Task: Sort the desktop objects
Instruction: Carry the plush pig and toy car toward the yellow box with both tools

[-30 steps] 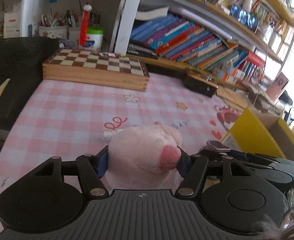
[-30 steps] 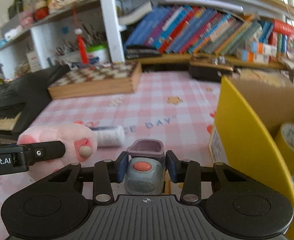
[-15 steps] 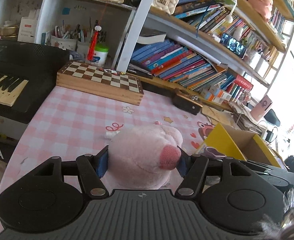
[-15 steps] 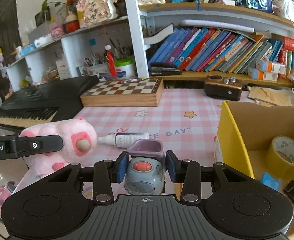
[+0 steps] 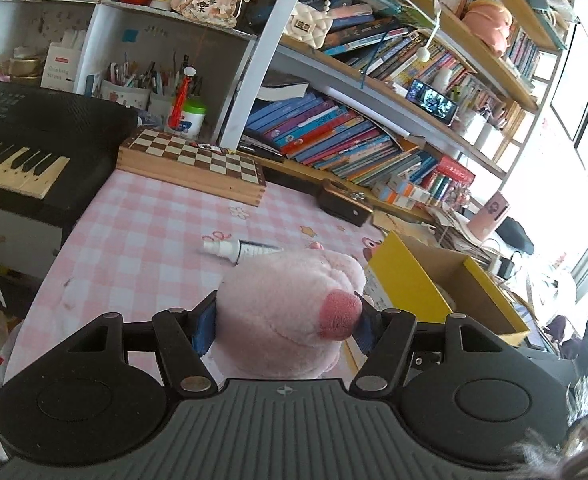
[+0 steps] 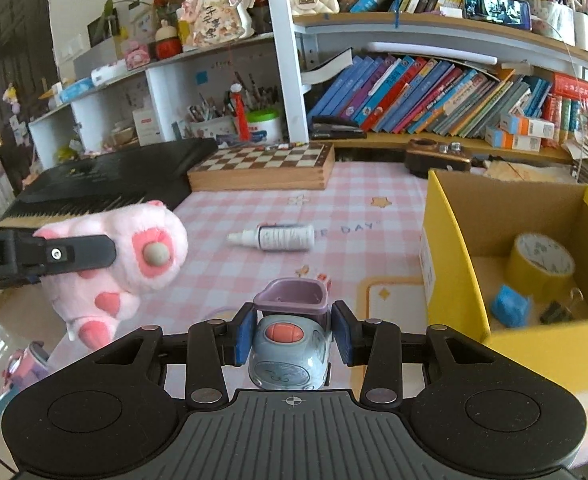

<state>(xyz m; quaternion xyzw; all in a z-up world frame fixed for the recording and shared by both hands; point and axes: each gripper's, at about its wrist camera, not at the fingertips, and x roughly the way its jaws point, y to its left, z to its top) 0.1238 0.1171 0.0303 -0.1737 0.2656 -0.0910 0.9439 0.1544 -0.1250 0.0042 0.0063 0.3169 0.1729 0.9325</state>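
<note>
Now we have both loads lifted clear of the table: against the views a second back, more of the shelves and the whole keyboard show, the cloth lies further below us, and the box opens up on the right where before we saw only its yellow wall. We read that as the carry stage, with both things picked and heading for the box, not yet over it.

Our left gripper is clamped on the plush, its blue pads pressed into the fur on either side. Our right gripper is closed on the toy car, pads against its flanks.

The plush is pale pink and fluffy, with a darker pink round patch facing the left camera; from the right view it hangs beside the car, showing pink paw spots and a grey button, its feet dangling below the finger. It looks soft and squashy, so the grip sinks in. The car is small, grey-blue with a mauve open top and an orange-red oval on its hood.

One bottle lies on its side on the cloth, unsorted. Tape and small bits sit in the box already.
</note>
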